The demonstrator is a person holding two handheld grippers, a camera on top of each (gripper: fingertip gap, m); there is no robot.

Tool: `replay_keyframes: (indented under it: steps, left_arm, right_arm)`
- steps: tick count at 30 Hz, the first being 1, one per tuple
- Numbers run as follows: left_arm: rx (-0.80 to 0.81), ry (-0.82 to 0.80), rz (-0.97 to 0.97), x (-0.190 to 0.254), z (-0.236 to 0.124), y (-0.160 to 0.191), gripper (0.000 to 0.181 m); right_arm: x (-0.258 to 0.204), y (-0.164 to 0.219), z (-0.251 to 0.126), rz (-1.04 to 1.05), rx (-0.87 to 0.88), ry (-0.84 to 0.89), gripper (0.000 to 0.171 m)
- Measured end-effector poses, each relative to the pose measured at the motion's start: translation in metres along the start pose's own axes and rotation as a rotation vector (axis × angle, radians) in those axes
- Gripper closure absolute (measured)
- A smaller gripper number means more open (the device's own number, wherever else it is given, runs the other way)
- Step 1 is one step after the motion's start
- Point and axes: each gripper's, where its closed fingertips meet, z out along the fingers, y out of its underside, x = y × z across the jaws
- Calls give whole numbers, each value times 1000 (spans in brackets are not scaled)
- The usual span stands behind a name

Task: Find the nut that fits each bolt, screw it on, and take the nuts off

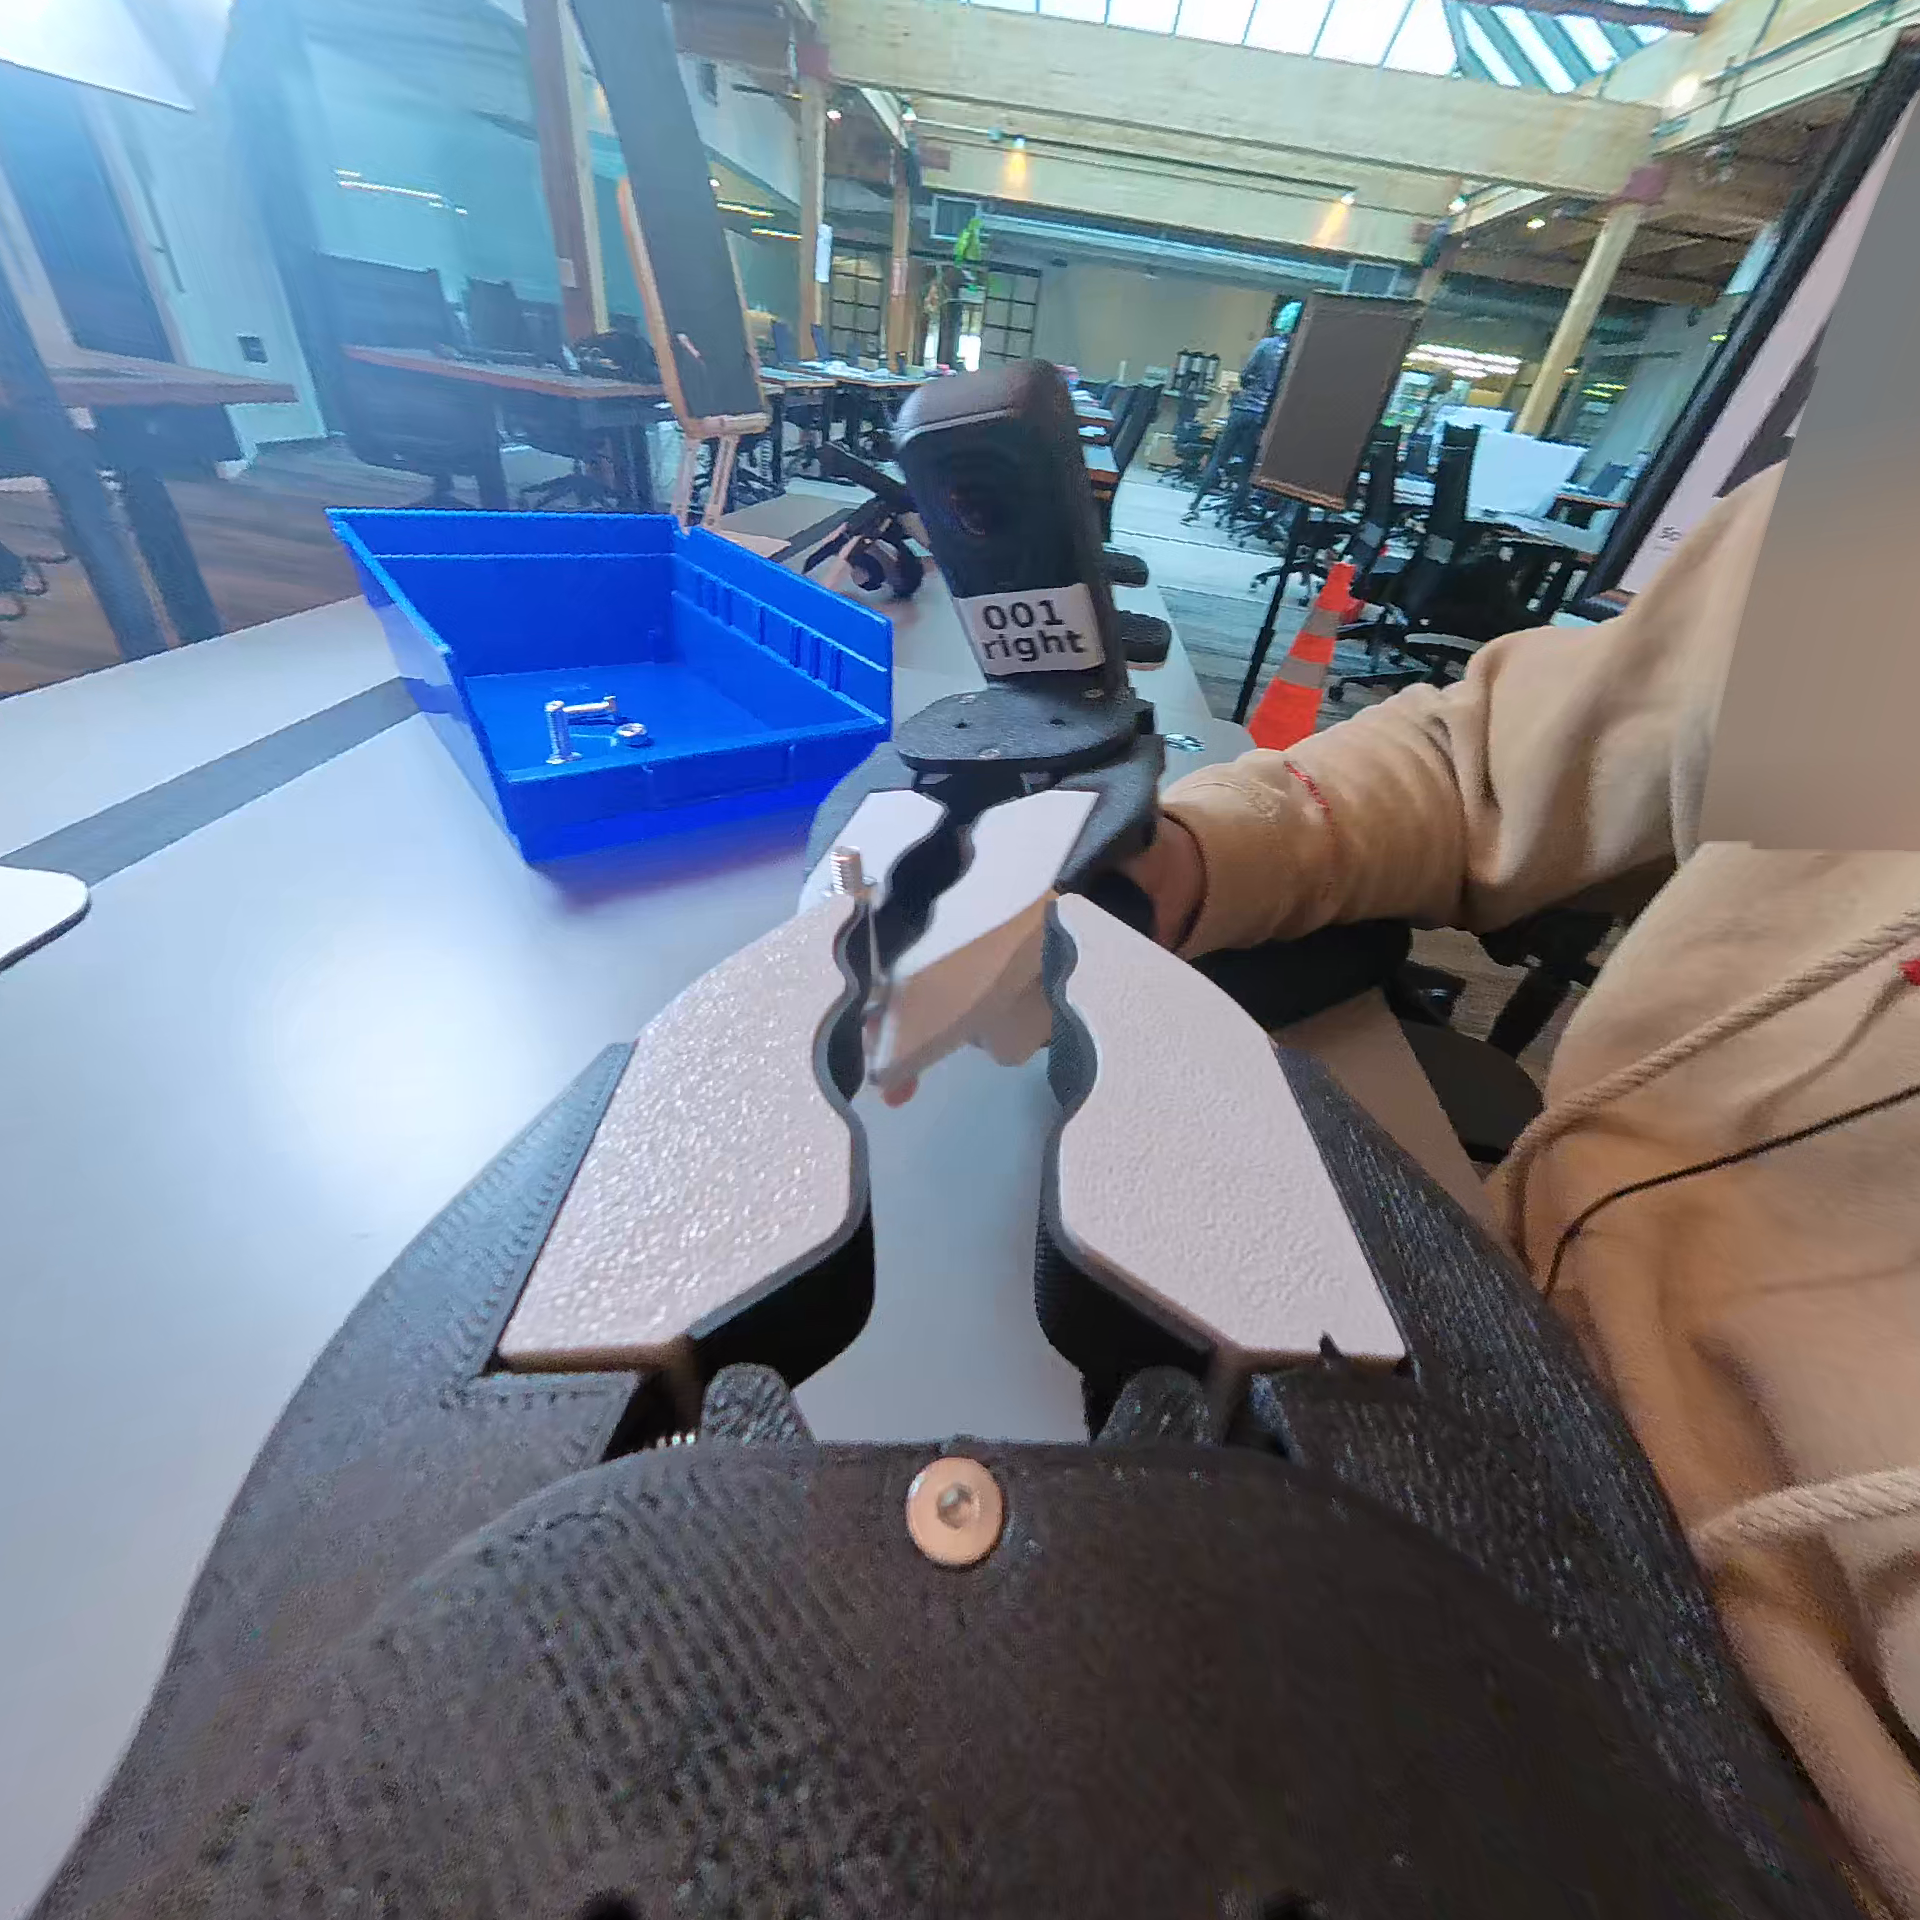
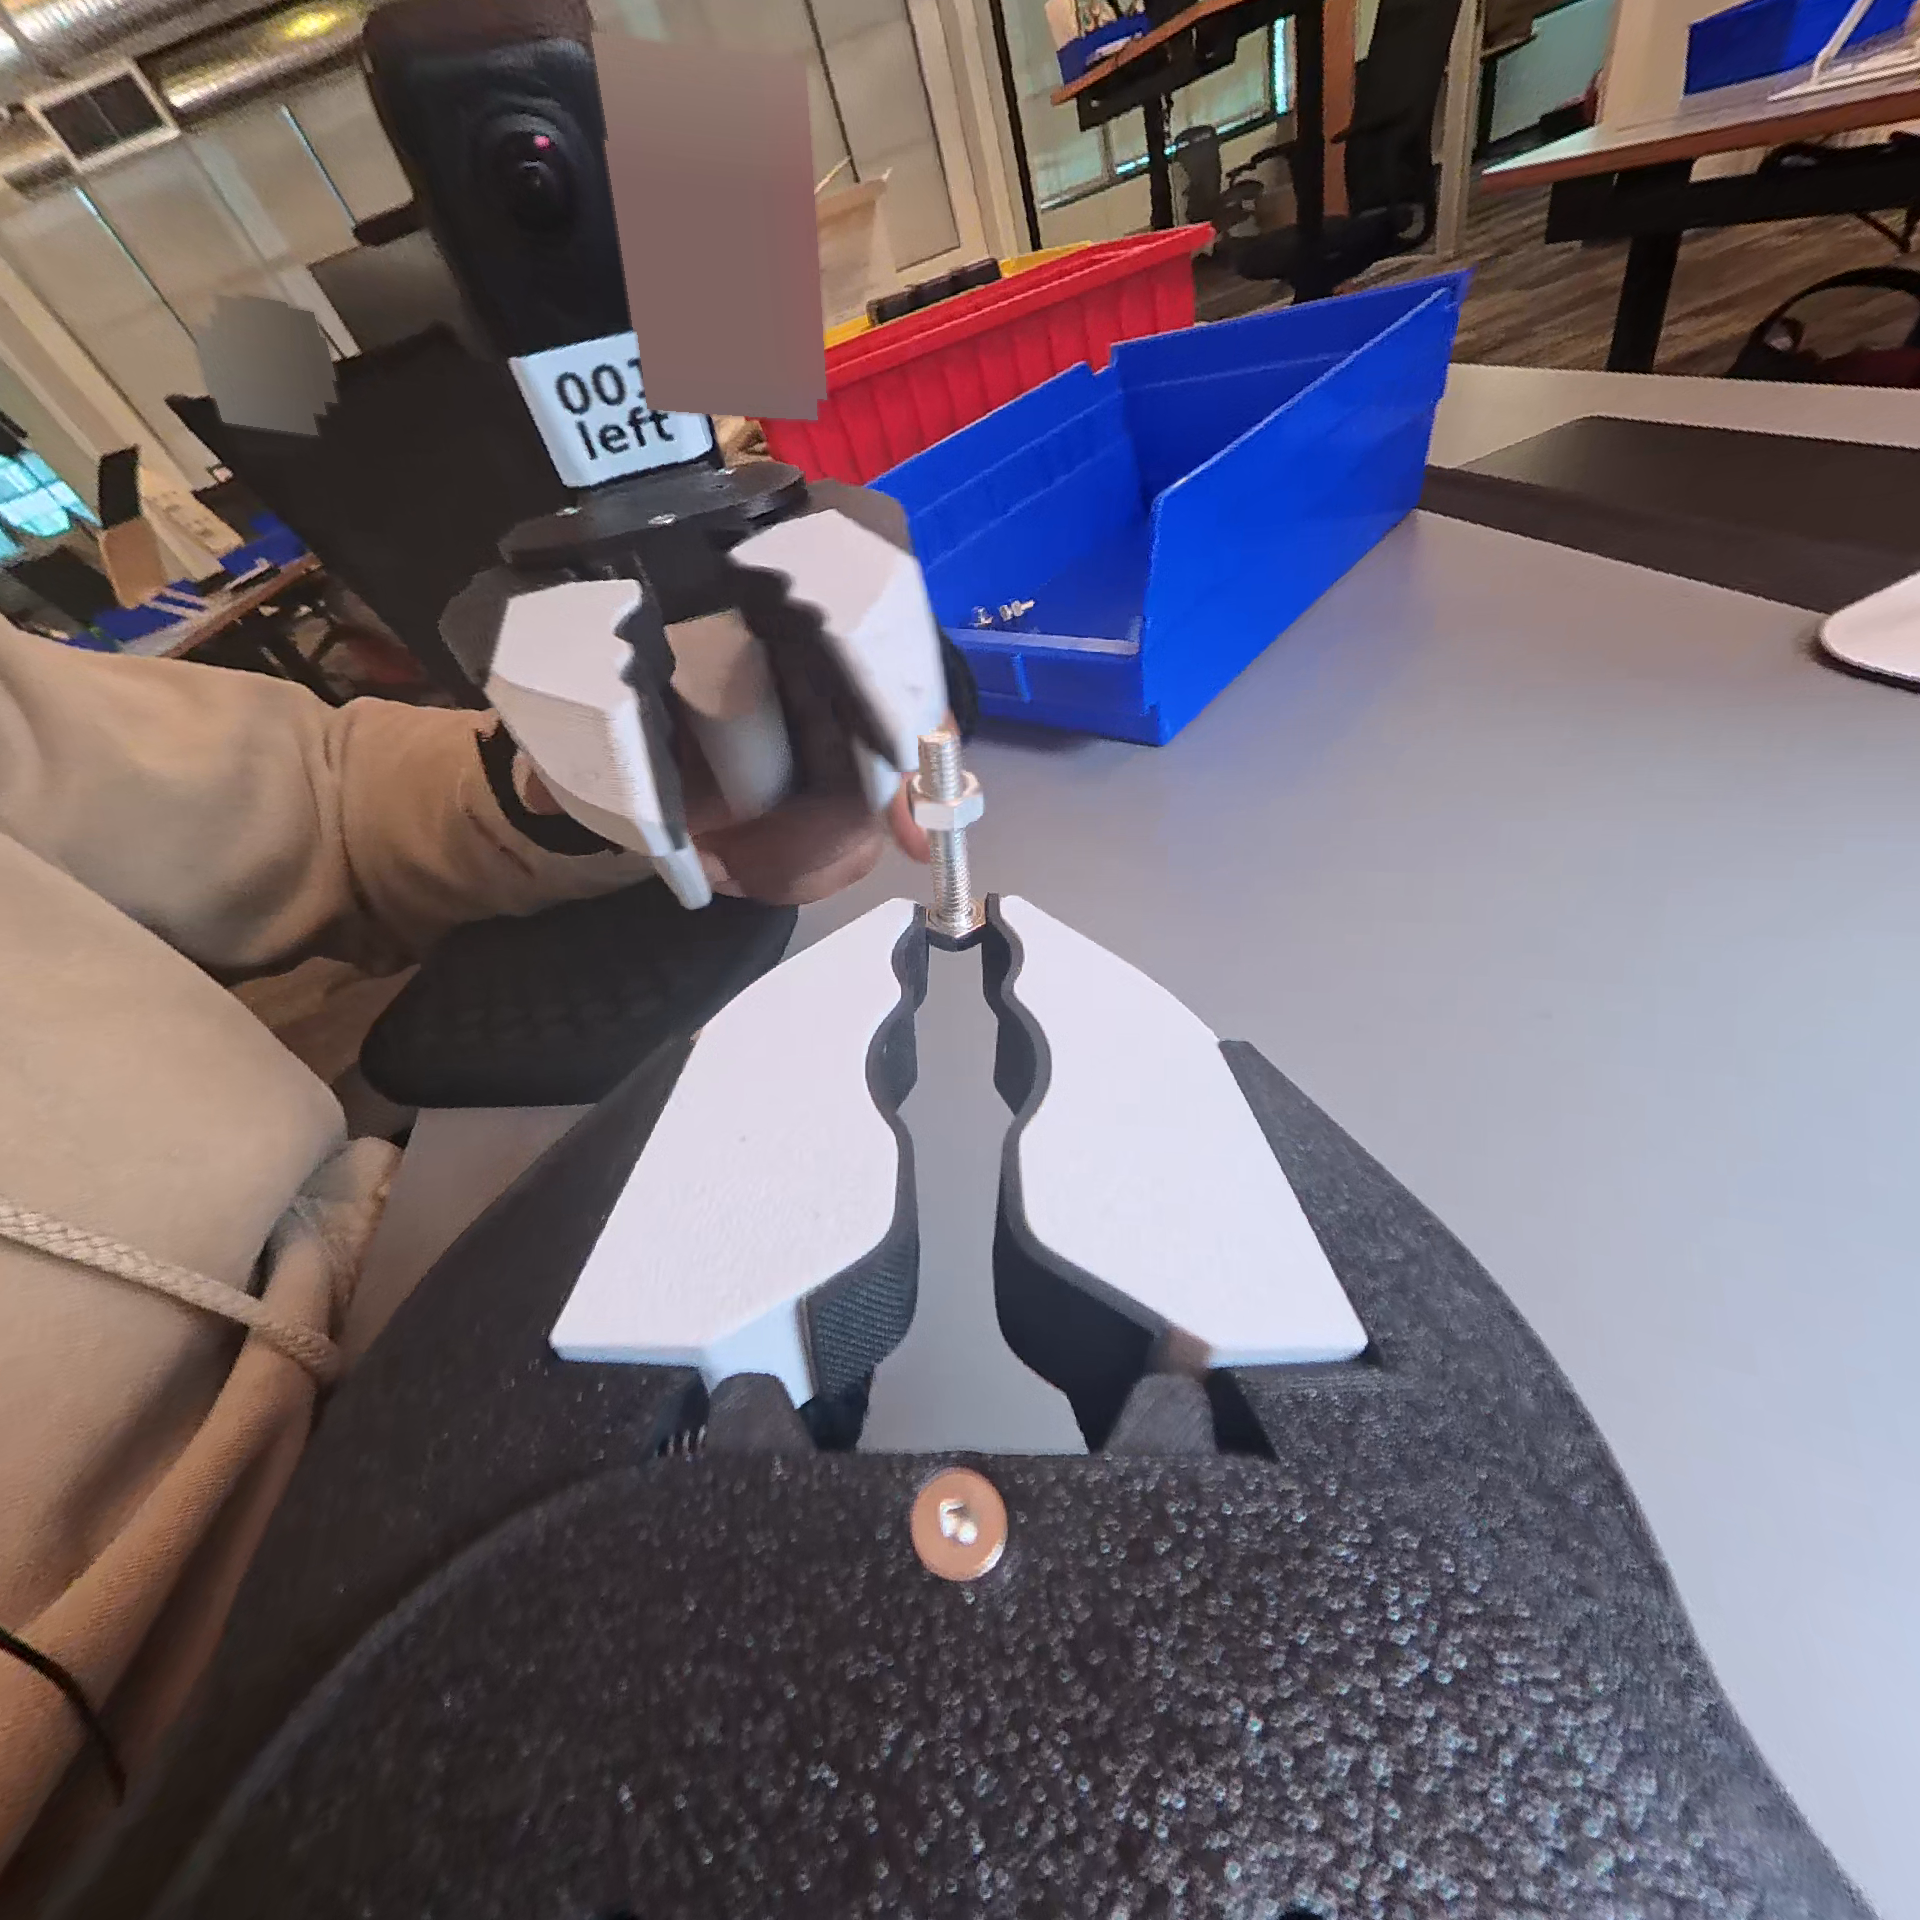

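Right wrist view: right tongs (image 2: 956, 920) clamped on bolt (image 2: 948, 831) head, nut (image 2: 943, 802) midway, red bin (image 2: 997, 332). Left wrist view only: left tongs (image 1: 951, 971) apart, loose bolts (image 1: 582, 722) in blue bin (image 1: 623, 665).

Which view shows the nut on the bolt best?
The right wrist view: the nut sits in clear profile partway up the upright bolt, whose head the right claw grips. In the left wrist view only the bolt's tip shows; the left claw's finger mostly hides the nut.
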Motion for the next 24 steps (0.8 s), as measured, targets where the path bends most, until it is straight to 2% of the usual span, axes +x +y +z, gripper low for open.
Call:
replay_keyframes:
  steps: [3,5,6,7,8,16,19,20,24]
  left_arm:
    - [-22,-21,0,-3,4,5,140]
    - [-42,-6,13,1,6,8,140]
    - [-49,-1,14,2,5,8,143]
    - [-55,34,8,5,2,7,161]
    - [-35,55,-13,7,0,3,165]
    - [-30,-35,-1,-7,4,6,138]
    - [-66,-11,29,0,4,10,147]
    - [-73,21,24,3,2,10,166]
    - [-49,-19,14,-5,-1,6,158]
  right_arm:
    - [-7,4,4,-17,-18,-22,161]
    - [-5,4,4,-23,-23,-11,161]
    - [-3,4,3,-20,-19,0,161]
    - [2,2,1,-7,-9,20,161]
    - [6,0,-1,13,1,26,161]
    - [-5,6,5,-9,-34,-16,161]
    - [-1,7,3,-2,-38,-1,161]
    - [3,4,1,12,-27,14,161]
    - [9,5,-2,34,-40,35,161]
